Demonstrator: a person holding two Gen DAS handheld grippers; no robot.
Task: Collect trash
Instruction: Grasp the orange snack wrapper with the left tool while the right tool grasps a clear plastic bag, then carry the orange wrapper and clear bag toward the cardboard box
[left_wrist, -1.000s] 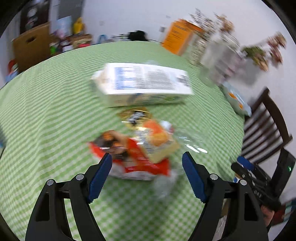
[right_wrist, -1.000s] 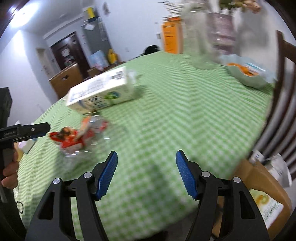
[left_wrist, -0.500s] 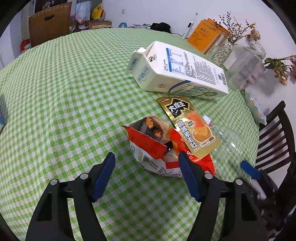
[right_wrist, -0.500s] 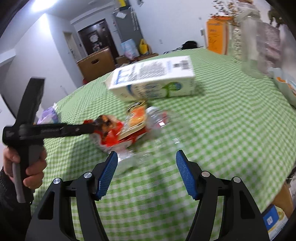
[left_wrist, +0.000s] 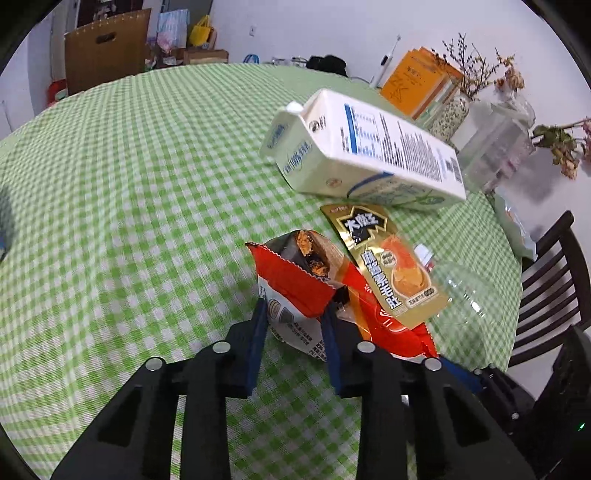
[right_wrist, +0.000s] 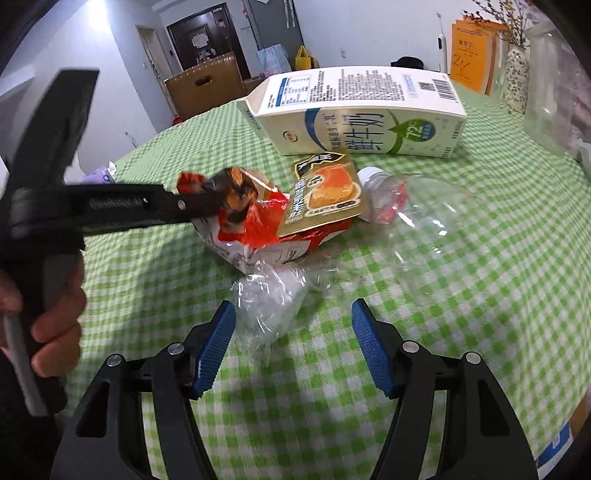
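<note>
White walls (right_wrist: 369, 33) enclose a round green-checked table (left_wrist: 147, 184), a dark wooden chair (left_wrist: 550, 280) and a dark door (right_wrist: 201, 40).

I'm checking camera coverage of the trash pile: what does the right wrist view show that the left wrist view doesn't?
Only the right wrist view: the crumpled clear plastic bag ahead of the open right gripper, and the hand holding the left gripper. Only the left: the dark chair. Both: milk carton, gold packet, red wrapper, which the left gripper has just been closing on.

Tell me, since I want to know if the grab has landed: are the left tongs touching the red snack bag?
Touching. In the left wrist view the left tongs, whose jaws have just been closing, pinch the red snack bag at its torn edge.
</note>
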